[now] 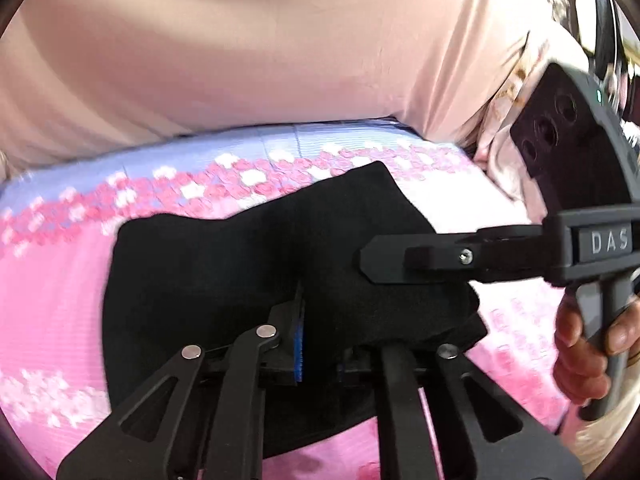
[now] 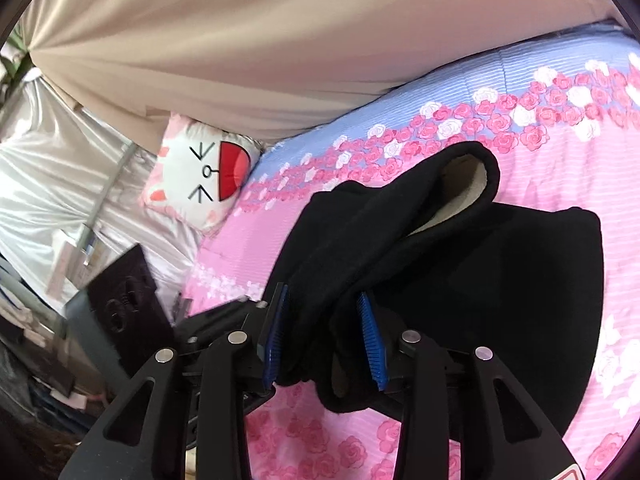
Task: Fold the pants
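Left gripper point(image 1: 320, 332) clamped on a bunched edge of the black pants point(image 1: 248, 256), blue pad point(image 1: 298, 346) showing on one side, the other finger buried in cloth. Right gripper point(image 2: 326, 340) likewise closed on a thick roll of the black pants point(image 2: 460, 264), fabric squeezed between both ribbed blue pads point(image 2: 370, 340), a cream lining point(image 2: 464, 184) peeking out of the rolled waistband or cuff beyond. In the left wrist view, right gripper point(image 1: 396, 258) reaching in from the right side over the cloth, "DAS" lettered on its body, the person's right hand point(image 1: 588, 344) wrapped around the handle. In the right wrist view, black body of the other tool point(image 2: 128, 304) visible low on the left. Pants gathered into a dark heap, partly lifted at both grips, otherwise lying on a bedspread point(image 2: 560, 128) of pink with rose print and a pale blue band along the far edge. Cat-face pillow point(image 2: 200, 176) at the head of the bed, just beside the blue band. Beige curtain point(image 2: 240, 40) hanging behind the bed; shiny white drape point(image 2: 52, 172) off to the left
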Motion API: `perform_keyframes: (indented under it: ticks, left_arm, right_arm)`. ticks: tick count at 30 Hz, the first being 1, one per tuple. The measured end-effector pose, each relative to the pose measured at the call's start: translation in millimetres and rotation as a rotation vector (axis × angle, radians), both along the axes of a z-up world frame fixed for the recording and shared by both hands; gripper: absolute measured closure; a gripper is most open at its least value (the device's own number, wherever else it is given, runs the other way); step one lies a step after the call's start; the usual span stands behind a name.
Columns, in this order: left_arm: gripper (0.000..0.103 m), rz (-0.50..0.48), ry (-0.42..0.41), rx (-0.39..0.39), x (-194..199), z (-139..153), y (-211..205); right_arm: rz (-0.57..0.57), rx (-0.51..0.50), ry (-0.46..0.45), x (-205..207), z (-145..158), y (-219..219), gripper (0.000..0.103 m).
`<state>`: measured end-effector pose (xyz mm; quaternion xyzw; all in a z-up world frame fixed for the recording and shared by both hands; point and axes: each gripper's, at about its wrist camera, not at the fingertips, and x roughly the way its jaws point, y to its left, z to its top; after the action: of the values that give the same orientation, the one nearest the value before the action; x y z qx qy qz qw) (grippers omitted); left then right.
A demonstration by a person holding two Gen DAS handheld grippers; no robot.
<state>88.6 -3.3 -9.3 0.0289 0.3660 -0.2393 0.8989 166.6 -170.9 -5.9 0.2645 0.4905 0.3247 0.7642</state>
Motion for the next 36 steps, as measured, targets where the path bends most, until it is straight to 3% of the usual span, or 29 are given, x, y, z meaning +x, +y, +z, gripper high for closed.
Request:
perform_keyframes:
  ticks: [1,3,4,5,8,15,18,21,25,26,27,28,29,31,32,34,36]
  left_arm:
    - [0.079,-0.001,-0.006,0.021,-2.3,-1.0,-3.8]
    - [0.046,0.02,-0.036,0.067,-9.8,-3.6,-12.0]
    - [0.019,0.032,-0.056,0.074,-12.4,-3.2,-13.0]
    - [0.007,0.038,-0.087,0.068,-17.0,-2.2,-14.0]
    - [0.005,0.041,-0.172,0.064,-30.6,4.3,-22.2]
    - [0.005,0.105,-0.305,0.27,-39.2,-3.7,-60.3]
    - [0.005,0.072,-0.401,0.373,-56.0,-8.5,-74.8]
    - [0.005,0.051,-0.434,0.458,-63.9,-18.3,-90.6]
    - [0.005,0.101,-0.457,0.485,-58.3,-20.8,-96.7]
    - [0.012,0.096,-0.456,0.472,-56.8,-19.0,-96.7]
    - [0.028,0.085,-0.446,0.441,-53.9,-15.7,-94.9]
    - [0.062,0.084,-0.422,0.426,-49.3,-13.2,-92.3]
    - [0.079,0.076,-0.365,0.383,-40.4,-8.2,-84.2]
    - [0.089,0.058,-0.247,0.258,-22.8,2.4,-59.6]
    - [0.09,0.064,-0.209,0.218,-15.2,6.5,-47.1]
    - [0.09,0.09,-0.121,0.08,3.1,21.7,-0.4]
    - [0.09,0.143,-0.072,-0.065,13.0,44.2,58.6]
  right_arm:
    - [-0.008,-0.007,-0.007,-0.3,1.0,-0.6,0.083]
    - [-0.024,-0.029,-0.008,-0.5,2.8,-3.7,0.084]
    - [-0.035,-0.028,-0.001,0.2,3.4,-7.3,0.085]
    - [-0.04,-0.024,0.004,1.2,3.8,-9.7,0.085]
    - [-0.044,0.001,0.041,5.9,2.7,-17.9,0.085]
    - [-0.044,0.028,0.077,6.3,4.4,-18.2,0.084]
    - [-0.033,0.055,0.097,10.4,5.8,-23.3,0.085]
    - [0.005,0.075,0.102,11.6,12.6,-20.8,0.085]
    - [0.025,0.047,0.084,8.2,20.8,-15.3,0.085]
    - [0.027,0.042,0.082,7.3,21.0,-15.1,0.085]
    - [0.027,0.03,0.074,6.5,22.0,-14.5,0.084]
    - [0.032,0.016,0.067,6.3,22.6,-14.2,0.077]
    - [0.028,-0.021,0.056,6.1,24.3,-13.4,0.074]
    - [0.011,-0.057,0.021,4.5,30.2,-18.2,0.063]
    - [0.011,0.015,0.013,2.7,33.4,-26.1,0.062]
    - [-0.006,0.108,-0.017,-2.6,42.7,-42.1,0.047]
    - [-0.075,0.082,-0.106,-14.0,54.3,-57.7,0.038]
